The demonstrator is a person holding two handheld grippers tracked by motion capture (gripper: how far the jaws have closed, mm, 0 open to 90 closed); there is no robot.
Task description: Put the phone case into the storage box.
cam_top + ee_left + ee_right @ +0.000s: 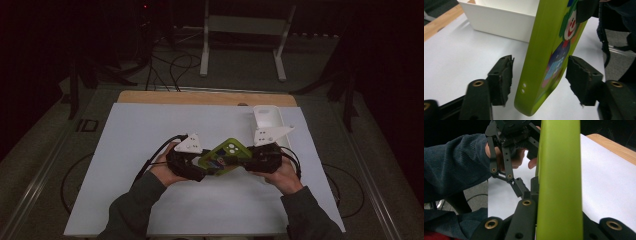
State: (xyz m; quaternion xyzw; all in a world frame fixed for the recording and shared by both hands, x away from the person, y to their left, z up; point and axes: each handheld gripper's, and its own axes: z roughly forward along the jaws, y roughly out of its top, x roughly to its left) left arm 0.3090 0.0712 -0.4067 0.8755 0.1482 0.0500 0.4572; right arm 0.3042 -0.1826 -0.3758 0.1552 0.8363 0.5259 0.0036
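Note:
A lime-green phone case (227, 155) with a clown picture on its back hangs above the white sheet (140, 150), held up between both hands. My right gripper (248, 160) is shut on one end of it; in the right gripper view the case's edge (560, 182) rises straight up between the jaws. My left gripper (205, 164) reaches around the other end. In the left gripper view the case (549, 50) stands between the two pads (502, 80) with a gap on each side, so that gripper (540, 72) is open.
A white open box (267, 120) stands at the sheet's far right corner, just beyond the case, and appears as a white box (499, 17) in the left gripper view. A wooden table edge (200, 97) runs behind the sheet. Cables and a white stand's legs lie on the floor beyond.

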